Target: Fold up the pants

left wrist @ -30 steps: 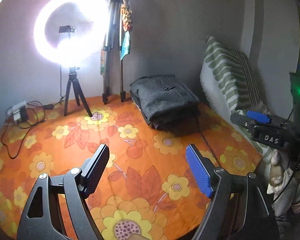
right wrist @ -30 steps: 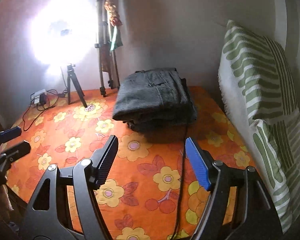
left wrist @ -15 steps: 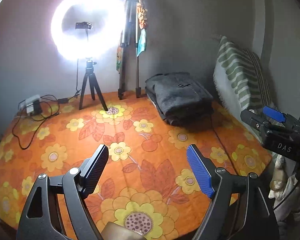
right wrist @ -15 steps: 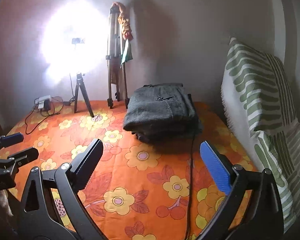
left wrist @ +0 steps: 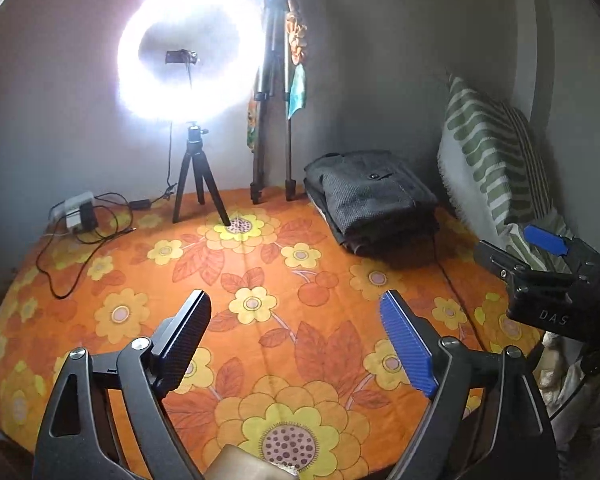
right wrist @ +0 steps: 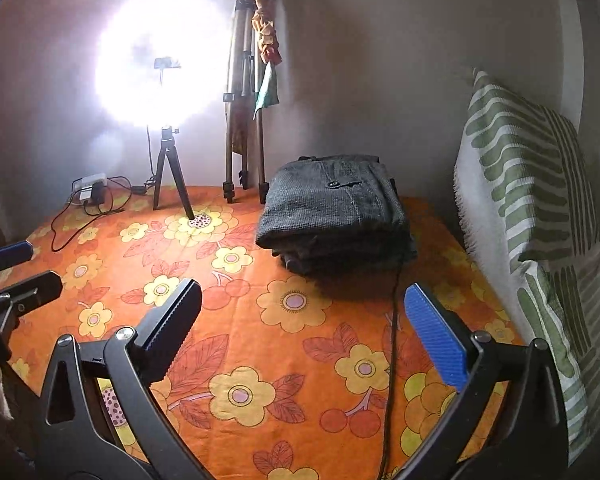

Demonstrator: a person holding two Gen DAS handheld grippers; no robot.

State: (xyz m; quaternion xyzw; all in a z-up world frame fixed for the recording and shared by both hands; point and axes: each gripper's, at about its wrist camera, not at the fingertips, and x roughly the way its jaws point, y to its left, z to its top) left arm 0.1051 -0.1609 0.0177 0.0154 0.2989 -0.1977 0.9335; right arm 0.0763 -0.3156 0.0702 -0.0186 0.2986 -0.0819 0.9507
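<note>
Dark grey folded pants (left wrist: 374,196) lie in a neat stack at the far right of the orange flowered bedspread (left wrist: 260,280); they also show in the right wrist view (right wrist: 336,212). My left gripper (left wrist: 296,316) is open and empty, held above the bedspread well short of the pants. My right gripper (right wrist: 304,312) is open and empty, a short way in front of the stack. The right gripper shows at the right edge of the left wrist view (left wrist: 540,256). The left gripper shows at the left edge of the right wrist view (right wrist: 12,272).
A lit ring light on a small tripod (left wrist: 192,72) and a folded tall tripod (left wrist: 276,100) stand at the back wall. A charger with cables (left wrist: 76,212) lies at the back left. Green striped pillows (right wrist: 532,208) line the right side. A black cable (right wrist: 392,340) runs across the bedspread.
Both grippers have drawn back from the pants and stayed open. The right gripper's jaws have spread wider. The pants have not moved.
</note>
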